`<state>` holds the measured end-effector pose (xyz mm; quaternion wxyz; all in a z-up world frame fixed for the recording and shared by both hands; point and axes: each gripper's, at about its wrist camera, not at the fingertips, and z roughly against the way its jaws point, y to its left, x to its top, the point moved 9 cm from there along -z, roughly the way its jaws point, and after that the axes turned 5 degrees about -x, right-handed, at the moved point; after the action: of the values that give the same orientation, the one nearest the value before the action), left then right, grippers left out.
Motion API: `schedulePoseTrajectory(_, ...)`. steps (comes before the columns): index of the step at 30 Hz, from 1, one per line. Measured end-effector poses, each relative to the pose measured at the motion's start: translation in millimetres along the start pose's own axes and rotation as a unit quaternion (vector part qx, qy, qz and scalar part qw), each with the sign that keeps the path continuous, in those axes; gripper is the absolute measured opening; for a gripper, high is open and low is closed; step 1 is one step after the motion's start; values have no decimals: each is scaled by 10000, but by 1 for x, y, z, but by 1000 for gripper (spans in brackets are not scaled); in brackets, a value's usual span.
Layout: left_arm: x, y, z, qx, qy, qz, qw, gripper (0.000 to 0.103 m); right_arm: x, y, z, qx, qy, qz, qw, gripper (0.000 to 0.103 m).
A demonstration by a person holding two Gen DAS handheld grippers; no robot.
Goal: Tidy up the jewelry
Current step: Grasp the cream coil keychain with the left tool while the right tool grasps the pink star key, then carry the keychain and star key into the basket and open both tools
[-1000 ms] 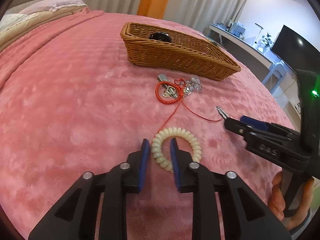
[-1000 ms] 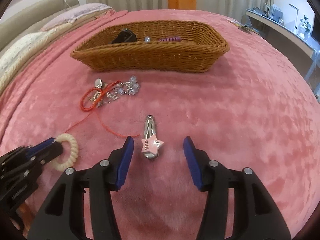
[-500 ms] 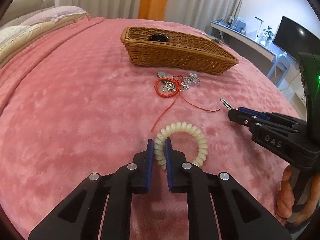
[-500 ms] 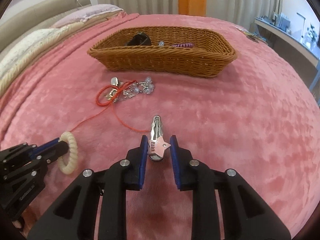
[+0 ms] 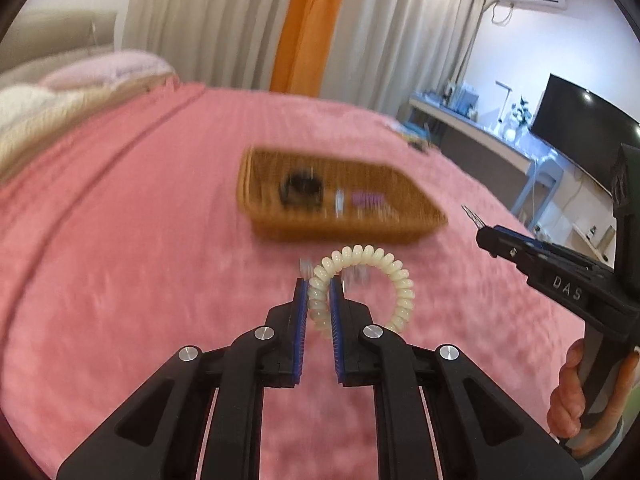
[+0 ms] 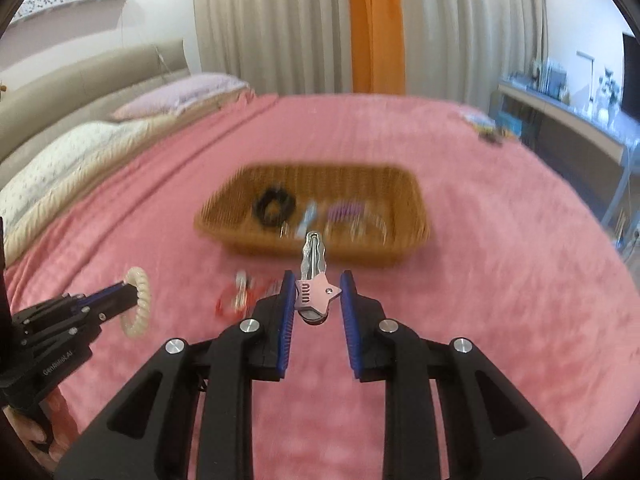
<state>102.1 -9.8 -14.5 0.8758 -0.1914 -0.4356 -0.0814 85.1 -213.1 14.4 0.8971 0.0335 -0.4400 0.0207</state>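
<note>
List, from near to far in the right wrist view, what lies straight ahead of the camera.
right gripper → star hair clip → wicker basket → orange curtain

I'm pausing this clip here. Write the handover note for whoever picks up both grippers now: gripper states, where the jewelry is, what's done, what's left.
Left gripper: shut on the cream spiral hair tie, held above the pink blanket.
Right gripper: shut on the pink star hair clip, also held clear of the blanket.
Wicker basket: ahead of both grippers on the bed; it holds a black scrunchie, a purple spiral item and something small, too blurred to name.
Red cord tangle: lies on the blanket in front of the basket, with small blurred pieces.
Done: both items gripped and off the bed.
Left: place both in the basket, then probably the tangle.
</note>
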Motion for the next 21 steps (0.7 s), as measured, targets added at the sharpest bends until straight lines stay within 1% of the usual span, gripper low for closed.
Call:
schedulePoseTrajectory(1,17,-1,-2,18,-100,-12,9999,9,13,-2,-3,-25,-89,21,10000,20)
schedulePoseTrajectory(4,49,-2,-13,88,-284,-87,9995,9,45,-8,-19,-69,-241,-18,9997,20)
schedulePoseTrajectory(7,80,-1,-40,25,-390,-57,9992,9,67,-12,-45,-7,-230,-140,9996,20)
schedulePoseTrajectory(9,91,-1,-59,7,-414,-39,9991,9,78,-15,-63,88,-212,-229,9995,20)
schedulePoseTrajectory(12,99,2,-88,31,-389,-41,9992,9,84,-18,-88,173,-114,-332,9992,20)
schedulePoseTrajectory(15,99,7,-120,48,-300,-33,9995,9,85,-20,-118,155,43,-352,9993,20)
schedulePoseTrajectory(18,93,13,-145,54,-150,4,9999,9,78,-23,-150,142,300,-423,9986,20)
schedulePoseTrajectory(21,88,20,-162,88,-18,-15,10000,9,66,-27,-173,125,547,-467,9973,20)
